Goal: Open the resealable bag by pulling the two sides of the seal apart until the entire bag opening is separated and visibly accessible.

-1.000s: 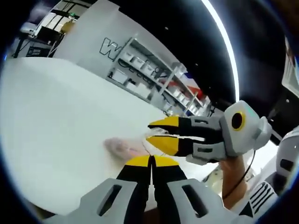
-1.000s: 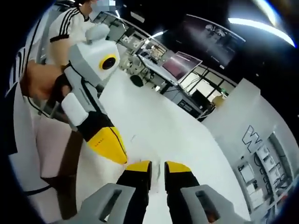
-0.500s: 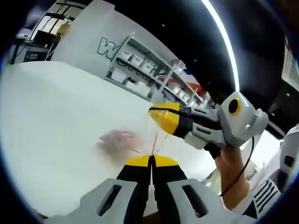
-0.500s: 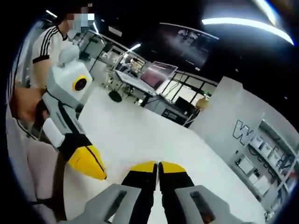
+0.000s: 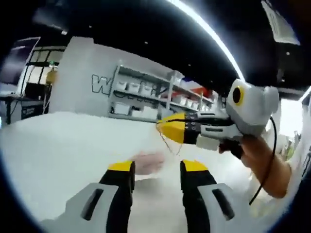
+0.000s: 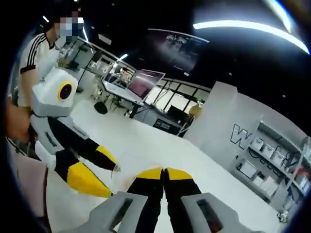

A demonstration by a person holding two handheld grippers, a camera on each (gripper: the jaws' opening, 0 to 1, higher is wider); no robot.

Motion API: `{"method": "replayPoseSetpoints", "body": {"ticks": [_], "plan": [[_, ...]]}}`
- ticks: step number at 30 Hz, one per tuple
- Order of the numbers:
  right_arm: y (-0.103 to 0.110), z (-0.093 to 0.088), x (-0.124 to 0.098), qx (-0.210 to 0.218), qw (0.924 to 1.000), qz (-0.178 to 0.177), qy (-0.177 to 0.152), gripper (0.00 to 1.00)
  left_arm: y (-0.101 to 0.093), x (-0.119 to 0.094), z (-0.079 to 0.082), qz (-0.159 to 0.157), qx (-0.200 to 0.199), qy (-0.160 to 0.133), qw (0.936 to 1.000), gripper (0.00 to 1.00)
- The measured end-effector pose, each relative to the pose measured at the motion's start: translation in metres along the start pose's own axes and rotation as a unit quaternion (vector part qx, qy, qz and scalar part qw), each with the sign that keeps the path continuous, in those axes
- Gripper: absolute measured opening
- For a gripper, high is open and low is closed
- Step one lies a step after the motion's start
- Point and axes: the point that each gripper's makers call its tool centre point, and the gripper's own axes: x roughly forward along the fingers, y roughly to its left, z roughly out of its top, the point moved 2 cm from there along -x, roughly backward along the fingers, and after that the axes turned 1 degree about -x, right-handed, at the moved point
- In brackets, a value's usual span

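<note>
My left gripper (image 5: 158, 167) stands open over the white table (image 5: 63, 141), with nothing between its jaws. My right gripper (image 5: 163, 128) comes in from the right with its jaws shut on the top edge of the clear resealable bag (image 5: 148, 161). The bag hangs below it as a blurred pinkish film with a thin dark line at the seal. In the right gripper view my right gripper (image 6: 164, 172) is shut. There, the left gripper (image 6: 114, 180) stands open at the left, and a clear edge of the bag (image 6: 118, 167) shows by its upper jaw.
A white wall panel with lettering and shelves of bins (image 5: 146, 92) stand beyond the table. The person's hand (image 5: 257, 155) holds the right gripper. The person's striped white shirt (image 6: 36, 48) is at the left, with a monitor (image 6: 146, 82) and desks behind.
My left gripper has opened and let go of the bag. The right gripper, open a second ago, shut and keeps hold of the bag's edge. Both views have tilted upward.
</note>
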Motion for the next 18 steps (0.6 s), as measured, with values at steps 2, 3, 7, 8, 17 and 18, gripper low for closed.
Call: {"method": "replayPoseSetpoints", "body": {"ticks": [2,3,7,8,17,18], "plan": [[0.000,-0.001,0.000,0.004,1.0000,0.001,-0.003,0.00,0.002,0.002,-0.001,0.002,0.023,-0.001,0.9997,0.61],[0.000,-0.001,0.001,0.009,0.9999,0.001,-0.005,0.00,0.003,0.003,-0.002,0.002,0.030,-0.001,0.9995,0.67],[-0.004,-0.002,0.002,0.016,0.9998,-0.002,-0.013,0.00,0.006,0.010,-0.008,-0.017,0.081,0.011,0.9965,0.71],[-0.005,-0.002,0.002,0.018,0.9997,-0.002,-0.016,0.00,0.007,0.012,-0.010,-0.023,0.079,0.012,0.9966,0.72],[-0.018,-0.008,0.008,0.050,0.9985,0.007,-0.023,0.00,0.011,0.013,-0.026,-0.028,0.064,0.044,0.9966,0.80],[-0.020,-0.008,0.009,0.053,0.9983,0.008,-0.023,0.00,0.012,0.013,-0.026,-0.026,0.059,0.044,0.9969,0.80]]}}
